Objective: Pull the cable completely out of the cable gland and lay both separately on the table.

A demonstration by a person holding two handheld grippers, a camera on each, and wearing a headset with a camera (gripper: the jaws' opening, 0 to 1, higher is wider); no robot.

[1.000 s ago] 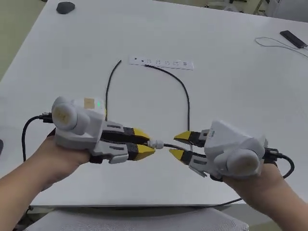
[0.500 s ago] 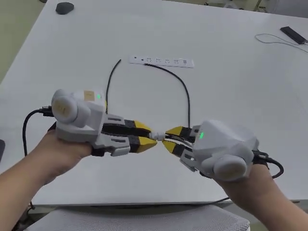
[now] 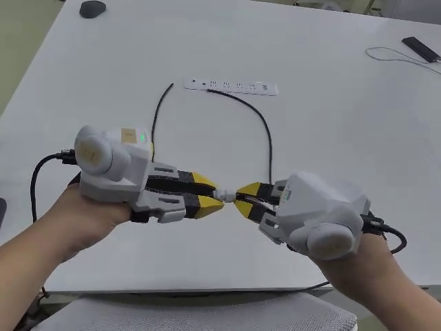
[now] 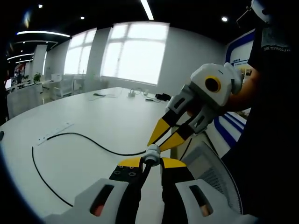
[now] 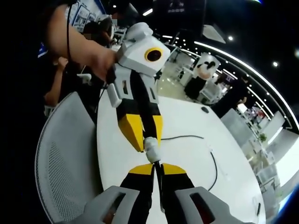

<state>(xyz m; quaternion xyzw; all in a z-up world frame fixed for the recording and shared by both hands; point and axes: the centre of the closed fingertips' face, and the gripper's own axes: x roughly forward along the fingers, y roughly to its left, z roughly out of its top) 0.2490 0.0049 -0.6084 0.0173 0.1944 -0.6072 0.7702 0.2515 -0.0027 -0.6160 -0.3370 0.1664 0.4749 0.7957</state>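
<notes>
A small white cable gland [image 3: 222,196] is pinched at the yellow tips of my left gripper [image 3: 215,196], which is shut on it. My right gripper [image 3: 239,198] faces it tip to tip and is shut on the black cable [image 3: 267,138] right beside the gland. Both are held just above the table's near edge. The cable runs from the gland across the white table [image 3: 331,124] in a long loop. In the left gripper view the gland [image 4: 151,153] sits between my jaws. In the right gripper view the gland [image 5: 151,146] stands just past my shut tips.
A white power strip [image 3: 231,87] lies at the middle back of the table. A dark mouse [image 3: 93,9] sits at the far left corner, a black device [image 3: 419,55] with a thin white wire at the far right. A grey mesh chair [image 3: 207,314] is below the near edge.
My right gripper has slid left along the cable, from open around it to shut on it right next to the gland. The left gripper has barely moved.
</notes>
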